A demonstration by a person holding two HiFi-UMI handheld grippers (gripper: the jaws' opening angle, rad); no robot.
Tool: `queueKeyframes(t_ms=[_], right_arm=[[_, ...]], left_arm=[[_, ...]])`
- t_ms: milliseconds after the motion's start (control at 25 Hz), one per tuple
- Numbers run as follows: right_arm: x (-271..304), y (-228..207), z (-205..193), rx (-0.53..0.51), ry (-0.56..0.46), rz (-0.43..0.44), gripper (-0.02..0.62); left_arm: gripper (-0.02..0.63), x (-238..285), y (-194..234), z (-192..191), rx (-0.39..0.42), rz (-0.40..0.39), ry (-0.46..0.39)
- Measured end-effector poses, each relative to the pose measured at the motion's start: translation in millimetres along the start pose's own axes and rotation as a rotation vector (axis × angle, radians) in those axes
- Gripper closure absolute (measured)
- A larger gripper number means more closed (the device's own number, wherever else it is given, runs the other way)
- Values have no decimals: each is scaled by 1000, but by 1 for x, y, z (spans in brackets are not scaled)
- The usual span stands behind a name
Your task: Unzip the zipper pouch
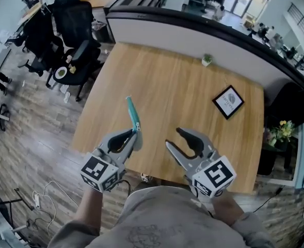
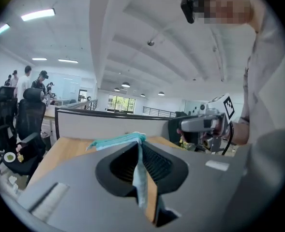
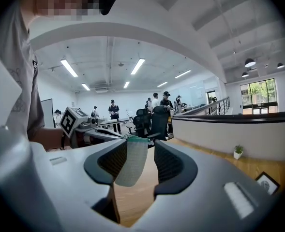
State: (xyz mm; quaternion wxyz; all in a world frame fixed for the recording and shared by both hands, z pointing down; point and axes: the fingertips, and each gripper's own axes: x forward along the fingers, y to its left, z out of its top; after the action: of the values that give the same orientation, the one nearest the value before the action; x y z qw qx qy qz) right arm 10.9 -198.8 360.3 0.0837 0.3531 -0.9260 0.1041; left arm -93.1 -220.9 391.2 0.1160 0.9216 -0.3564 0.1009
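**A:** Where is the zipper pouch (image 1: 133, 111)?

**B:** In the left hand-held gripper (image 1: 136, 133). Its jaws are almost together and pinch the pouch's near end. The pouch is lifted off the surface (image 1: 182, 76) and seen edge-on, with its long axis running from the jaws away from the person.

**A:** And the other 1?

**B:** The right hand-held gripper (image 1: 173, 137) is empty, with its jaws wide apart. It sits just to the right of the pouch, not touching it, and aims forward and leftward. Its own view shows the pouch in line with the gap, but no pad is on it.

**A:** So what comes next?

**B:** Probably a short move left and forward to the free end. I cannot make out the zipper pull.

**A:** Is there room?

**B:** Plenty. The picture frame (image 1: 228, 101) and the small plant (image 1: 207, 59) are well apart, far right. Both grippers hang over the near edge.
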Motion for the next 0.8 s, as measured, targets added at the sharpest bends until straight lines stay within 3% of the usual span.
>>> queueKeyframes(t_ms=[160,240,520,800], right_arm=[[-1,12,3,-60,18,28,408],[1,16,4,-101,26,40,408],[12,31,13,-105,59,159,436],[22,47,23,-228,90,285,456]], left_arm=[[578,-16,-7,8,-142,-9,-61],[578,-19,-10,11,-168,-4,-78],[578,-16,-22,16,-112,-57,-48],[580,-11,-38,19,-97,-123,-28]])
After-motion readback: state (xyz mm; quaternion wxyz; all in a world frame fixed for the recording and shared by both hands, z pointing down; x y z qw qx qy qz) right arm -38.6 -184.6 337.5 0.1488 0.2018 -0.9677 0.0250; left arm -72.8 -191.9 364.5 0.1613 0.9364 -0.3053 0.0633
